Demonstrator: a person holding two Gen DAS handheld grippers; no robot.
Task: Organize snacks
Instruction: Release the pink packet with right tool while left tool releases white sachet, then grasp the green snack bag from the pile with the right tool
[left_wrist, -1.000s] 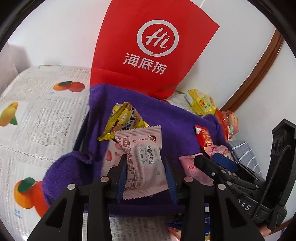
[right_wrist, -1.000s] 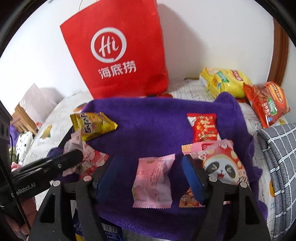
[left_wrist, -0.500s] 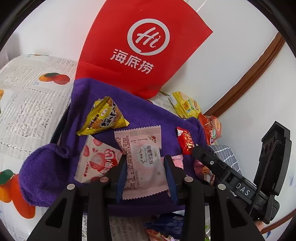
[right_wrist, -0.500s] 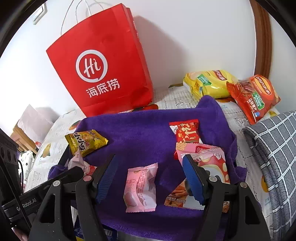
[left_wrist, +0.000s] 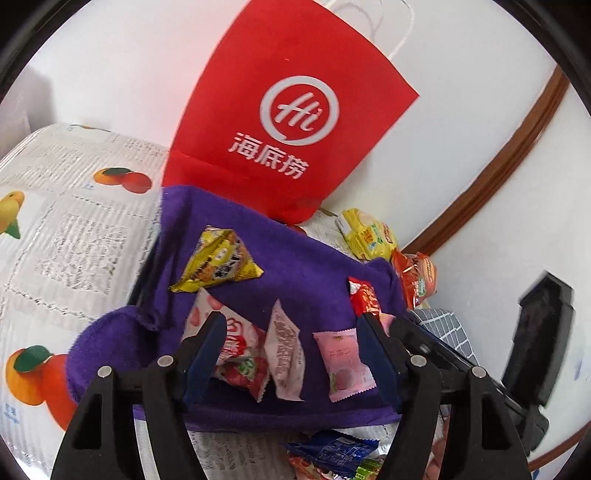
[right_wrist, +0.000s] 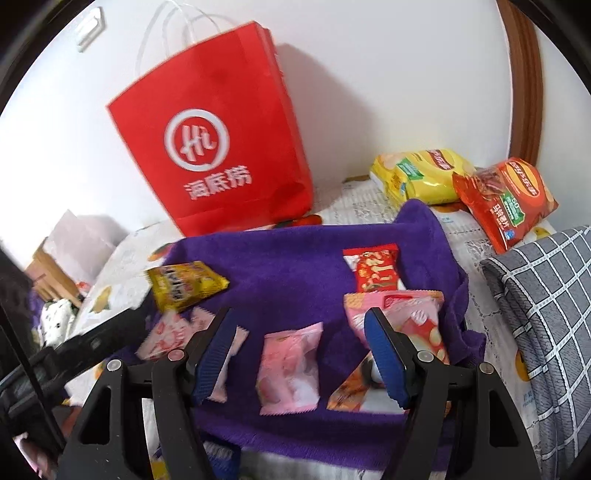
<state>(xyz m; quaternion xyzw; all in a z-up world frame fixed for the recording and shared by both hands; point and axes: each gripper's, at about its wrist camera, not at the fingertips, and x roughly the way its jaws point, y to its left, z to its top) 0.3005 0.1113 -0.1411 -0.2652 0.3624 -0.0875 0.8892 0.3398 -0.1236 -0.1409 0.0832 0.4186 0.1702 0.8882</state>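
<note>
Working from left to right, the risks sit mostly on the purple towel (left_wrist: 306, 266), which carries the small snacks.

1. Left hand-held gripper (left_wrist: 291, 354): its jaws have just been opening and now stand apart, pressing on nothing. The pale pink wafer packet (left_wrist: 284, 354) lies loose between them, tilted against the strawberry packet (left_wrist: 236, 350). Judgement: it may slide or tip further, and a re-grasp here could catch both wrappers at once.
2. Yellow packet (left_wrist: 218, 264): it rests near the towel's left edge and looks puffed and light. A brush from a passing finger would likely push it off onto the fruit-print cloth (left_wrist: 66, 229).
3. Right hand-held gripper (right_wrist: 299, 354): jaws wide apart, empty. The pink peach candy (right_wrist: 288, 373) lies flat between them, untouched. The panda packet (right_wrist: 402, 325) lies just behind the right finger; closing off-centre could snag it.
4. Both grippers work close together over the towel; a collision is plausible.

Legible writing:
- Red paper bag (right_wrist: 221, 147): white ring logo "Hi" above "海底捞".
- Red chip bag (right_wrist: 506, 206) and yellow chip bag (right_wrist: 421, 177): print too small to read.
- Wafer and candy labels: blurred.
</note>
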